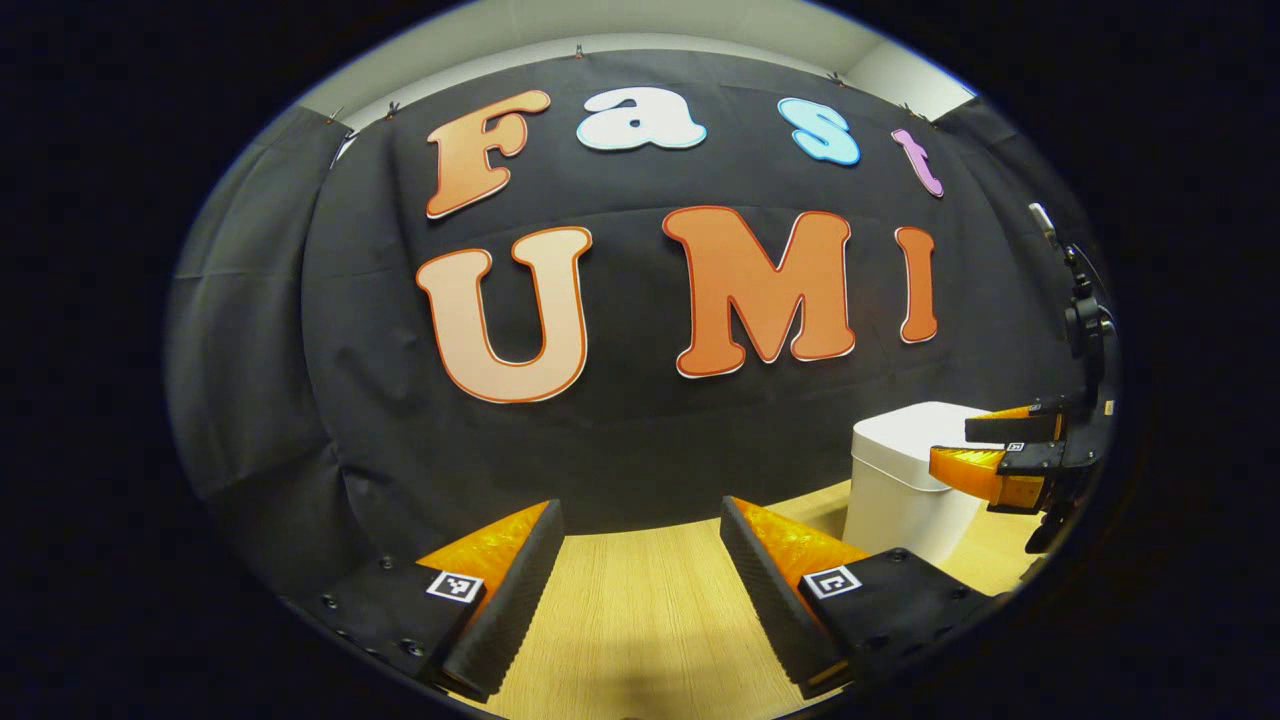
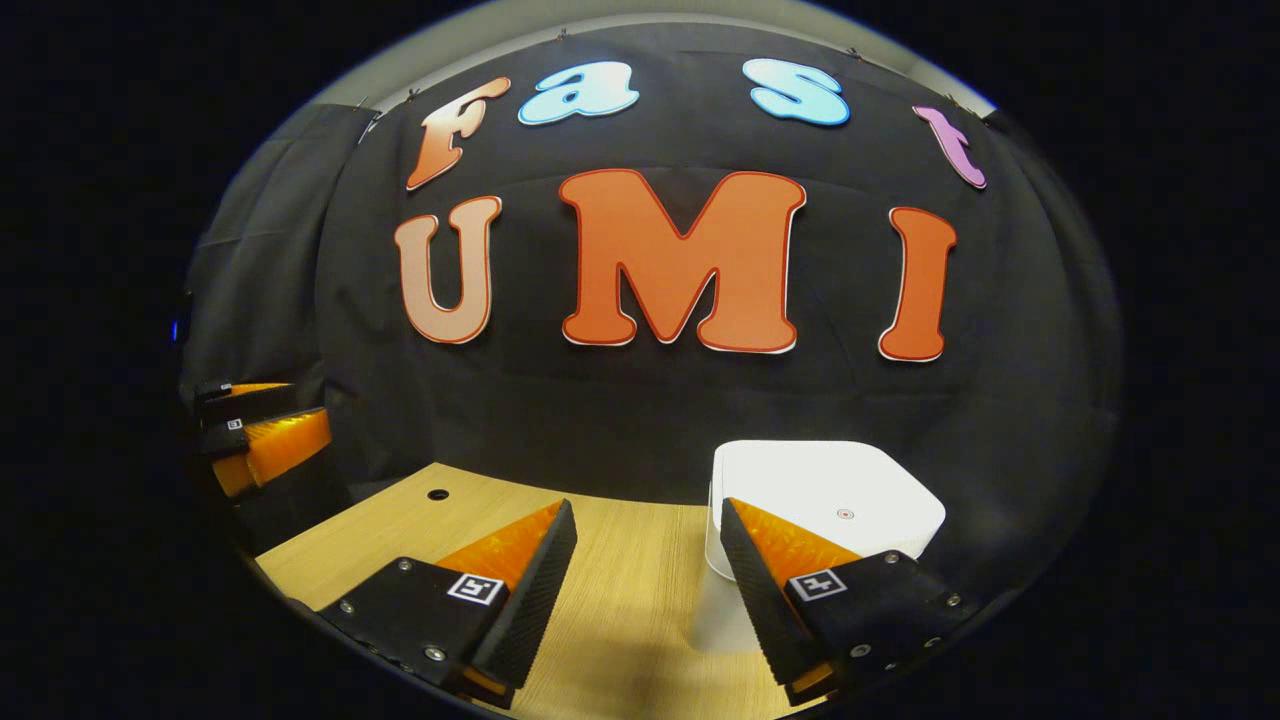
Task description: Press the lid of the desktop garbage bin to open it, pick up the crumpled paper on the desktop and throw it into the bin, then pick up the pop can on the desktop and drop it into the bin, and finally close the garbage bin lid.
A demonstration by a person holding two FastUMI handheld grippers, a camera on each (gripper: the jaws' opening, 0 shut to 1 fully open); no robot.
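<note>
Left gripper [image 1: 640, 560]: fingers spread wide, nothing between them, only bare wooden desktop [image 1: 630, 620] in the gap. Square black-and-white marker tag on each finger base; pattern only, no readable text. Open board ahead up to the black cloth wall [image 1: 300, 330], where the far desk edge meets the cloth. Garbage bin [image 1: 900, 480] ahead and to the right of the right-hand finger, near it but apart, lid down and flush. Beyond the bin, at the right edge of the left gripper view, the right gripper [image 1: 960, 445] hovering level with the bin's top, just beside its lid; contact with the lid not resolvable.

Right gripper [image 2: 645, 570], own view: fingers likewise wide apart, holding nothing. Bin [image 2: 830, 500] directly ahead, partly behind the right-hand finger tip; lid closed, small round red-ringed mark on its top surface. Desktop [image 2: 620, 600] free between the fingers and to the left; one small round hole in the board near the back left. Left gripper [image 2: 265, 435] at the far left edge of the right gripper view, well apart from the bin, above the desk's left end; spread of its fingers hard to judge from this angle.

No brand name or legible writing on the bin.
</note>
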